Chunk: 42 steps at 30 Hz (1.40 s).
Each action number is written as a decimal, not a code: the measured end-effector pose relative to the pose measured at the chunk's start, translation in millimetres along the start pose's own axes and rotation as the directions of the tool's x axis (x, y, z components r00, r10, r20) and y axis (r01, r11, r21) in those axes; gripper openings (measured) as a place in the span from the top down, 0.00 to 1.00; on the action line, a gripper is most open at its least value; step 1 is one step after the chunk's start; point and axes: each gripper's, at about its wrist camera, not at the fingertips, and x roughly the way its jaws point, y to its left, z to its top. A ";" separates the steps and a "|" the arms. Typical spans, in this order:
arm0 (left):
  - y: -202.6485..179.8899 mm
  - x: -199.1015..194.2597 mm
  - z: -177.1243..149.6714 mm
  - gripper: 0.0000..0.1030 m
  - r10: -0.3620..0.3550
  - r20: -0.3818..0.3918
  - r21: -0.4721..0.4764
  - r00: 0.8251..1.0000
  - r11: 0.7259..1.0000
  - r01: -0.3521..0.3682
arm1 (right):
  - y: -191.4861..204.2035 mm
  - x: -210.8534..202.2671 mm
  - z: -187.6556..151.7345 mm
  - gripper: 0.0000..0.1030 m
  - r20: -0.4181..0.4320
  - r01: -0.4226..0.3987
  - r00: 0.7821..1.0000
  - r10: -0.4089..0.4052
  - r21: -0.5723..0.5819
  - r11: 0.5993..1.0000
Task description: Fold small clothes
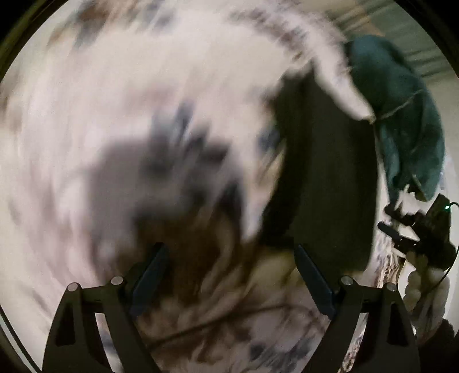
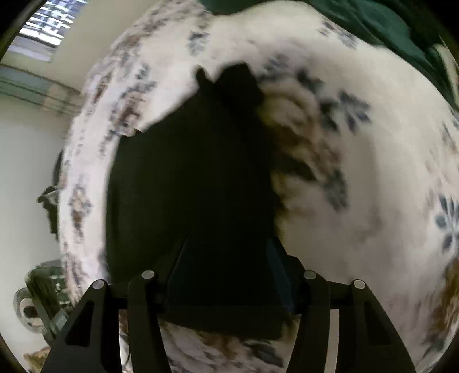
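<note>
Our right gripper [image 2: 226, 275] pinches a dark, near-black small garment [image 2: 186, 172] between its fingers over the white floral bedspread [image 2: 373, 172], while our left gripper [image 1: 229, 275] stands wide apart, the garment [image 1: 324, 172] just beyond its right finger.

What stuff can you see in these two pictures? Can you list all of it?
black garment: one, black, lying on the bedspread, its near end between the right gripper's fingers
floral bedspread: one, white with blue-grey and brown flowers, fills most of both views, blurred
green cloth: one, dark teal, bunched at the far edge of the bedspread
window blinds: one set, pale, top left of the right view
left gripper: one, black, jaws open above the bedspread, holding nothing
right gripper: one, black, at the garment's near end; grip too dark to judge
</note>
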 end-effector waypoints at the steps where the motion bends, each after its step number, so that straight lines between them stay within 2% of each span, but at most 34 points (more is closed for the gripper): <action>1: 5.3 5.4 -6.4 0.13 -0.008 0.013 -0.014 1.000 1.000 0.008 | -9.4 8.7 -6.8 0.39 -0.017 0.002 1.000 -0.001 0.026 1.000; 2: 7.0 7.3 -10.0 0.12 -0.017 0.045 -0.018 0.999 1.000 0.018 | -16.9 16.1 -10.0 0.39 -0.035 0.003 0.999 -0.002 0.046 0.999; 4: 6.4 9.4 -8.6 0.01 -0.050 0.098 -0.033 0.994 0.998 0.053 | -29.3 32.2 -17.0 0.39 -0.064 0.009 0.998 -0.005 0.071 0.997; 5: 7.2 12.4 -6.4 0.00 -0.069 0.112 -0.049 0.991 0.996 0.075 | -34.7 39.9 -19.6 0.39 -0.082 0.008 0.997 -0.002 0.075 0.997; 8: 5.9 15.4 -9.1 0.00 -0.026 0.194 -0.106 0.981 0.993 0.047 | -42.1 49.0 -23.8 0.39 -0.098 -0.034 0.994 0.041 0.079 0.996; 11: -4.0 18.7 -6.4 0.00 0.052 0.177 -0.121 0.983 0.992 -0.031 | -42.7 47.9 -24.7 0.39 -0.102 -0.035 0.994 0.041 0.058 0.998; 13: -12.2 11.8 -0.6 0.00 0.060 0.130 -0.119 0.990 0.992 -0.045 | -43.2 43.4 -21.8 0.39 -0.099 -0.037 0.994 0.042 0.052 0.998; 14: -17.2 0.1 -0.5 0.00 0.032 0.145 -0.124 0.989 0.992 -0.014 | -44.3 40.4 -20.4 0.39 -0.095 -0.035 0.995 0.040 0.052 0.998; 16: -32.1 -25.8 -3.7 0.00 -0.075 0.230 -0.129 0.970 0.986 0.107 | -45.5 33.6 -14.0 0.39 -0.091 -0.043 0.995 0.048 0.060 0.997; 17: -36.3 -31.7 -2.7 0.00 -0.101 0.240 -0.134 0.966 0.982 0.136 | -47.6 29.5 -11.6 0.39 -0.085 -0.053 0.995 0.059 0.064 0.997; 20: -49.8 -8.7 0.5 0.00 -0.203 0.174 -0.198 0.964 0.951 0.236 | -53.2 18.0 -4.7 0.39 -0.065 -0.078 0.995 0.082 0.068 0.995; 23: -58.3 43.7 7.3 0.00 -0.256 0.095 -0.305 0.962 0.912 0.273 | -65.9 15.8 0.0 0.39 -0.069 -0.118 0.990 0.125 0.096 0.988; 24: -60.6 54.5 7.7 0.00 -0.257 0.077 -0.320 0.963 0.909 0.268 | -69.5 16.0 2.7 0.39 -0.070 -0.131 0.988 0.139 0.105 0.986; 26: -67.3 64.3 9.6 0.00 -0.197 0.074 -0.336 0.978 0.918 0.210 | -74.9 18.8 12.6 0.39 -0.072 -0.169 0.981 0.179 0.123 0.978; 28: -74.4 63.2 12.6 0.00 -0.173 0.099 -0.351 0.980 0.915 0.197 | -76.6 26.2 27.6 0.39 -0.082 -0.210 0.972 0.221 0.129 0.969; 30: -73.9 58.6 13.4 0.00 -0.172 0.149 -0.383 0.974 0.898 0.217 | -73.1 34.9 46.0 0.39 -0.090 -0.227 0.967 0.238 0.117 0.967; 31: -73.0 52.9 13.6 0.04 -0.172 0.202 -0.390 0.964 0.889 0.240 | -69.5 41.5 56.1 0.39 -0.097 -0.229 0.966 0.239 0.105 0.968; 32: -73.5 50.0 13.5 0.27 -0.154 0.230 -0.388 0.961 0.891 0.235 | -65.5 50.7 67.2 0.39 -0.110 -0.238 0.962 0.248 0.098 0.966; 33: -73.9 47.3 15.1 0.46 -0.132 0.248 -0.377 0.960 0.900 0.221 | -62.4 59.9 77.0 0.39 -0.120 -0.247 0.959 0.258 0.101 0.964; 35: -78.2 45.0 20.9 0.61 -0.134 0.266 -0.325 0.955 0.920 0.219 | -56.1 81.0 94.0 0.39 -0.150 -0.276 0.944 0.293 0.123 0.953; 36: -81.2 42.0 23.9 0.63 -0.134 0.267 -0.290 0.954 0.933 0.213 | -54.1 89.8 100.2 0.38 -0.157 -0.296 0.936 0.316 0.138 0.945; 38: -81.6 37.1 28.8 0.66 -0.140 0.267 -0.237 0.954 0.949 0.206 | -48.3 99.5 105.7 0.38 -0.154 -0.311 0.931 0.330 0.134 0.941; 39: -80.3 32.8 28.4 0.67 -0.147 0.262 -0.214 0.954 0.955 0.206 | -43.2 101.3 105.5 0.44 -0.150 -0.304 0.936 0.318 0.112 0.946; 40: -80.2 29.8 32.1 0.67 -0.154 0.255 -0.195 0.955 0.959 0.207 | -39.3 101.5 103.1 0.61 -0.146 -0.287 0.944 0.298 0.088 0.954; 42: -79.5 21.4 38.6 0.68 -0.174 0.242 -0.159 0.955 0.963 0.216 | -39.6 95.4 93.8 0.66 -0.116 -0.288 0.948 0.297 0.090 0.953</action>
